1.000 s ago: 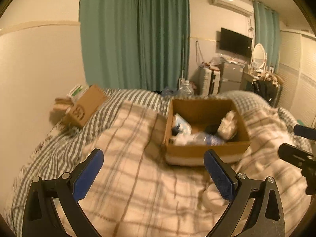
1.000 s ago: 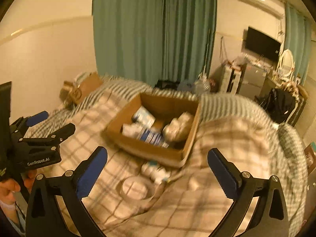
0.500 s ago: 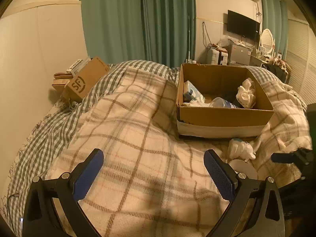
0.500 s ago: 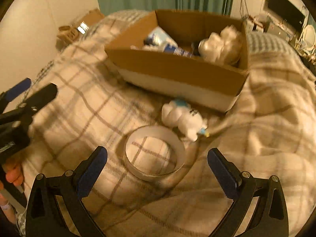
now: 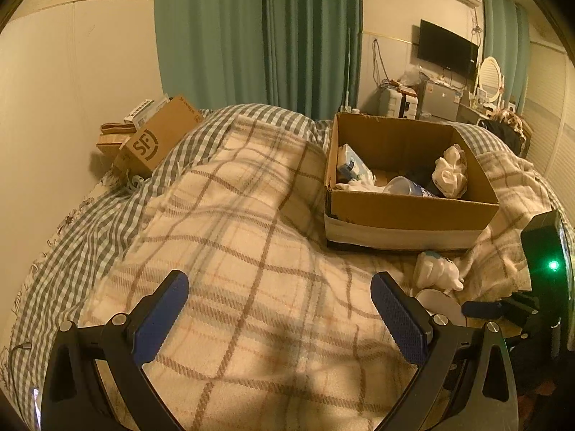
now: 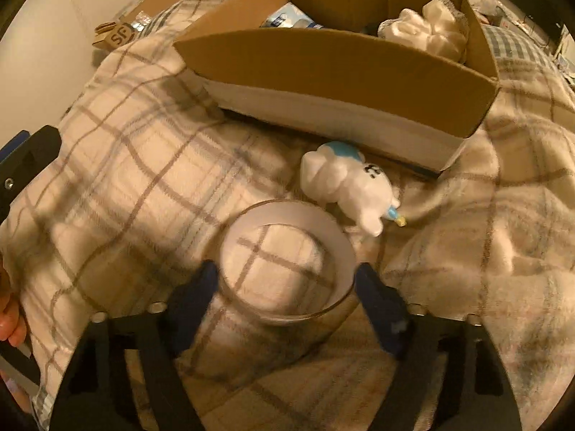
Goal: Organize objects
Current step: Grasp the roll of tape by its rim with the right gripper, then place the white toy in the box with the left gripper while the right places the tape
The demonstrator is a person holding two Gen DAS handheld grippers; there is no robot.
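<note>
A wide roll of clear tape lies on the plaid blanket; it also shows in the left wrist view. My right gripper straddles it, one blue pad on each side, touching or almost touching its wall. A small white plush toy lies just beyond the tape, in front of an open cardboard box. The box holds a white cloth bundle, a bottle and packets. My left gripper is open and empty over the blanket, left of the tape.
A plaid blanket covers a checked bed. A second cardboard box with small items sits by the wall at the left. Green curtains, a TV and cluttered furniture stand beyond the bed.
My right gripper has come down and forward onto the tape roll, and its jaws have narrowed around it. The left gripper's view has barely shifted.
</note>
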